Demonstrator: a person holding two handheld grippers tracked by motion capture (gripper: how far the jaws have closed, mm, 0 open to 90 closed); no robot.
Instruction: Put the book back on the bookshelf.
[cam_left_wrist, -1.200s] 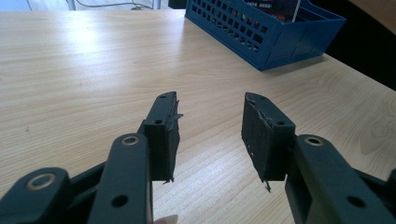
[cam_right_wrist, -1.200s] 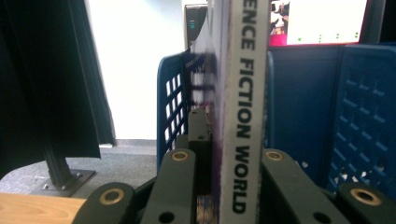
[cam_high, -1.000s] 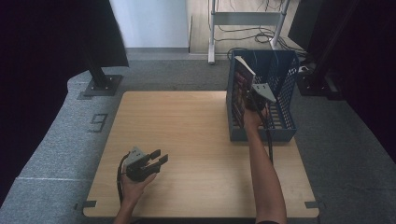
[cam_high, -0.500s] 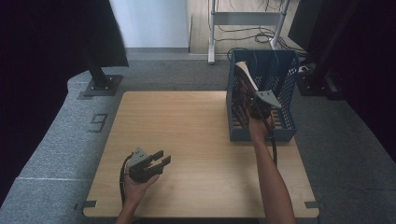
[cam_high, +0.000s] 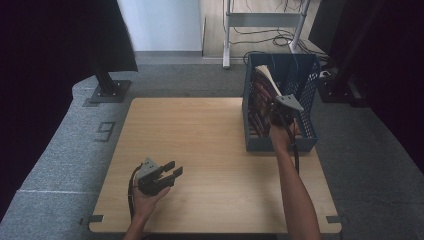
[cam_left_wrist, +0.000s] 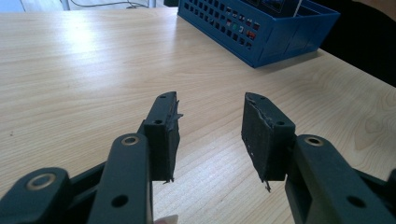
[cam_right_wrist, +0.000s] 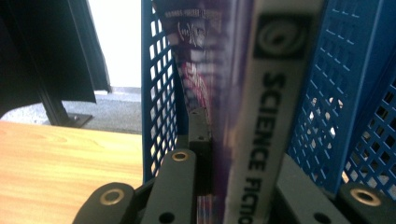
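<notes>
Grippers: two, one in each hand of a person at a pale wooden worktop (cam_high: 215, 150).
Left gripper (cam_high: 167, 175): low over the worktop's near left part, well apart from the crate; in the left gripper view its two fingers (cam_left_wrist: 163, 133) stand apart with nothing but bare wood between them.
Right gripper (cam_high: 274, 114): reached into the crate at the worktop's far right.
Crate (cam_high: 307, 90): one, blue, with perforated walls, holding several upright books; how many cannot be told.
Book (cam_right_wrist: 261, 116): one in the grip, its spine lettered "SCIENCE FICTION", standing upright inside the crate near the wall that faces the worktop's middle.
Fingers and book: in the right gripper view the right gripper's fingers (cam_right_wrist: 198, 135) are clamped on the book's lower part, one on each cover, the spine rising between them toward the camera.
</notes>
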